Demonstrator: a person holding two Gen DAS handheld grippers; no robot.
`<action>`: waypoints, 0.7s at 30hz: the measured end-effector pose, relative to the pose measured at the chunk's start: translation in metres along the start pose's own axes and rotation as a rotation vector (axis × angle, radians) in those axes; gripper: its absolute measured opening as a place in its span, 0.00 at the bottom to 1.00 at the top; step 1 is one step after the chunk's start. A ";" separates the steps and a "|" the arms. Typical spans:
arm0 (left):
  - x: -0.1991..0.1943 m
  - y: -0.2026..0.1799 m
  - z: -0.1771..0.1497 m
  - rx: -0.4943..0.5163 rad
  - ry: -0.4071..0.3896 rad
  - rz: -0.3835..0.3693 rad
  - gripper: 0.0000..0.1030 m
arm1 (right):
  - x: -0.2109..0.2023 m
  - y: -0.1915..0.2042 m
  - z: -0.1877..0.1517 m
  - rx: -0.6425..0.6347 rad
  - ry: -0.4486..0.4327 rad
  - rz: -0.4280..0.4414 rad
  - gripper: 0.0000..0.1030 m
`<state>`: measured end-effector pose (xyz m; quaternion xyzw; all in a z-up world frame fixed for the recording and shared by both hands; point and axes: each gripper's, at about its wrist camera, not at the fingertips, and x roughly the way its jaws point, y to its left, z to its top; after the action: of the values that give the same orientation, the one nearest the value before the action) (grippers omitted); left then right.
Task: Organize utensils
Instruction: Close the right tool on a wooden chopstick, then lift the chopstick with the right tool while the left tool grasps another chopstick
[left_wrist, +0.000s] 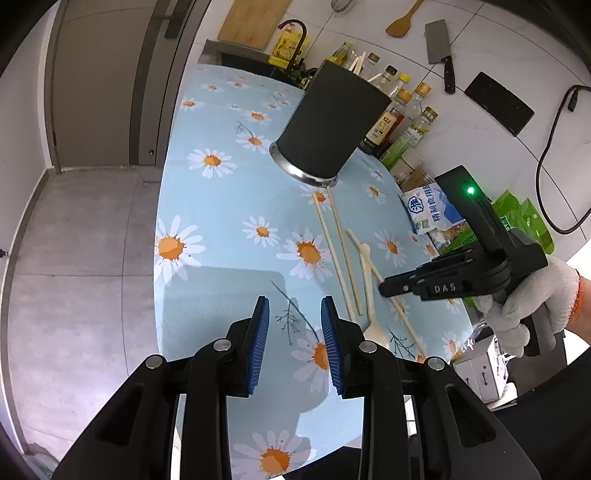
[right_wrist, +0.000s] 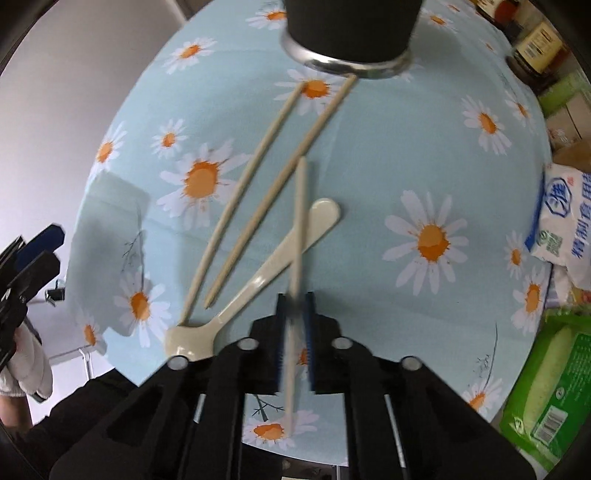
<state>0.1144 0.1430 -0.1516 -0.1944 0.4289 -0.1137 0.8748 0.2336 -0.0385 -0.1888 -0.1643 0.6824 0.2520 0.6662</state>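
Our right claw (right_wrist: 295, 325) is clamped on one chopstick (right_wrist: 300, 206), its long axis pointing at the dark holder (right_wrist: 351, 26) just beyond. The left claw (left_wrist: 295, 343) hangs open and empty, farther from the holder.

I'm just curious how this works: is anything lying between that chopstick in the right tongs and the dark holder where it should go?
Nothing visible. The right tongs grip a chopstick that crosses the spoon; only bare tablecloth lies up to the holder.
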 end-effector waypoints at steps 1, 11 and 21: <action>0.000 0.001 0.000 0.000 0.002 -0.002 0.27 | 0.000 -0.002 0.000 0.015 0.004 0.006 0.06; 0.014 -0.001 0.017 0.016 0.041 0.000 0.27 | -0.011 -0.030 -0.011 0.070 -0.047 0.087 0.05; 0.052 -0.026 0.053 0.038 0.150 0.074 0.27 | -0.046 -0.085 -0.029 0.193 -0.193 0.282 0.05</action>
<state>0.1867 0.1139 -0.1474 -0.1526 0.4979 -0.1037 0.8474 0.2594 -0.1293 -0.1537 0.0224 0.6526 0.2911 0.6992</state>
